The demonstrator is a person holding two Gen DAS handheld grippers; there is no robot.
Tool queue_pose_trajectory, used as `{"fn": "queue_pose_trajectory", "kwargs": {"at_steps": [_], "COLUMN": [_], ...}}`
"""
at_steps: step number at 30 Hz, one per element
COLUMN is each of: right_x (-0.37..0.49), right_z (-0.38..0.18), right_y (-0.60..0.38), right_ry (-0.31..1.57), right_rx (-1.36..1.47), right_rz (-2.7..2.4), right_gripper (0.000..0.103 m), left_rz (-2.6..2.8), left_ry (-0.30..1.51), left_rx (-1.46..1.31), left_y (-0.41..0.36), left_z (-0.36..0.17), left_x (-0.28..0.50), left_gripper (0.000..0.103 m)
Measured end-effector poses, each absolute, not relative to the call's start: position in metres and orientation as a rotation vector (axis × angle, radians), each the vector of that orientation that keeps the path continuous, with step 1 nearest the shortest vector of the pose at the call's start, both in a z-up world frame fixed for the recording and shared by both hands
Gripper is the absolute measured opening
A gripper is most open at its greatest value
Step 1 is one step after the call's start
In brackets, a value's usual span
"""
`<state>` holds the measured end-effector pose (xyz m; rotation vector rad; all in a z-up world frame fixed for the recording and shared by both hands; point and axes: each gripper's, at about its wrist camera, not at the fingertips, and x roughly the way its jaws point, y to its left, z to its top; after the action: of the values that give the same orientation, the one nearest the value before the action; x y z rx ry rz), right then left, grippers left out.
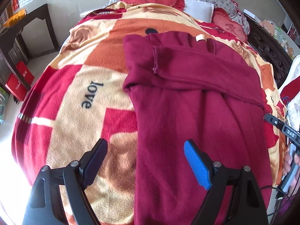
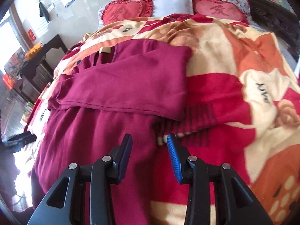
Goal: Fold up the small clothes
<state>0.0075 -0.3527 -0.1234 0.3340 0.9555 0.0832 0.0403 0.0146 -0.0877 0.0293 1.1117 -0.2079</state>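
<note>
A maroon long-sleeved top (image 1: 196, 112) lies flat on the blanket, collar and tag far from me, with one sleeve (image 1: 196, 71) folded across its chest. It also shows in the right wrist view (image 2: 116, 97). My left gripper (image 1: 146, 148) is open and empty, over the top's near left edge. My right gripper (image 2: 149, 140) is open and empty, over the top's near right edge. The right gripper's tip shows in the left wrist view (image 1: 271, 120) at the top's right side.
A red, orange and cream blanket (image 1: 84, 103) with "love" lettering covers the bed. Red heart cushions (image 2: 127, 11) and a white pillow (image 2: 172, 1) lie at the head. A dark side table (image 1: 33, 30) and red bags (image 1: 18, 82) stand left of the bed.
</note>
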Motion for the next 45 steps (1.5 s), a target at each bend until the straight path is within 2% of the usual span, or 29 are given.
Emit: {"fn": "queue_pose_trajectory", "kwargs": {"at_steps": [3, 4, 5, 10, 13, 16, 20, 24, 26, 27, 28, 31, 37, 38, 39, 41, 45], "right_x": [0.028, 0.033, 0.035, 0.016, 0.021, 0.007, -0.026, -0.048, -0.049, -0.052, -0.057, -0.074, -0.083, -0.088, -0.092, -0.100, -0.119], "right_z": [-0.143, -0.149, -0.151, -0.135, -0.150, -0.137, -0.119, -0.133, -0.152, -0.157, -0.154, -0.139, -0.139, -0.133, -0.129, -0.126, -0.138], "right_y": [-0.352, -0.356, -0.358, -0.360, -0.366, -0.373, -0.376, -0.357, -0.343, -0.339, -0.337, -0.346, -0.357, -0.357, -0.357, -0.350, -0.346], "right_ry": [0.994, 0.994, 0.980, 0.918, 0.971, 0.956, 0.960, 1.020, 1.069, 1.069, 1.036, 0.970, 0.997, 0.980, 0.975, 1.006, 1.097], "right_rx": [0.381, 0.423, 0.454, 0.321, 0.360, 0.407, 0.422, 0.397, 0.375, 0.347, 0.311, 0.292, 0.337, 0.354, 0.365, 0.346, 0.272], "right_rz": [0.045, 0.046, 0.058, -0.011, 0.008, 0.033, 0.155, 0.216, 0.207, 0.184, 0.168, 0.125, 0.151, 0.187, 0.220, 0.258, 0.239], "right_gripper": [0.020, 0.014, 0.000, 0.000, 0.000, 0.000, 0.018, 0.024, 0.022, 0.006, 0.000, 0.000, 0.000, 0.005, 0.016, 0.026, 0.027], "left_rz": [-0.209, -0.209, -0.210, -0.195, -0.189, -0.200, -0.202, -0.215, -0.209, -0.207, -0.211, -0.218, -0.209, -0.209, -0.209, -0.207, -0.216], "left_ry": [1.133, 1.143, 1.148, 1.136, 1.182, 1.174, 1.150, 1.152, 1.155, 1.159, 1.157, 1.114, 1.145, 1.144, 1.140, 1.134, 1.129], "left_rx": [0.020, 0.013, 0.009, 0.026, -0.001, -0.014, 0.009, -0.003, 0.007, 0.013, 0.018, 0.040, 0.032, 0.027, 0.022, 0.022, 0.035], "left_y": [0.013, 0.013, 0.014, 0.018, 0.019, 0.021, 0.022, 0.024, 0.023, 0.021, 0.021, 0.026, 0.035, 0.036, 0.037, 0.037, 0.034], "left_z": [-0.096, -0.100, -0.101, -0.108, -0.118, -0.117, -0.112, -0.111, -0.113, -0.113, -0.112, -0.105, -0.113, -0.113, -0.113, -0.112, -0.110], "left_x": [0.040, 0.039, 0.039, 0.035, 0.036, 0.029, 0.020, 0.013, 0.009, 0.009, 0.005, -0.009, -0.021, -0.023, -0.026, -0.030, -0.035], "left_gripper": [0.087, 0.087, 0.087, 0.087, 0.087, 0.087, 0.087, 0.087, 0.087, 0.087, 0.087, 0.087, 0.087, 0.087, 0.087, 0.087, 0.087]}}
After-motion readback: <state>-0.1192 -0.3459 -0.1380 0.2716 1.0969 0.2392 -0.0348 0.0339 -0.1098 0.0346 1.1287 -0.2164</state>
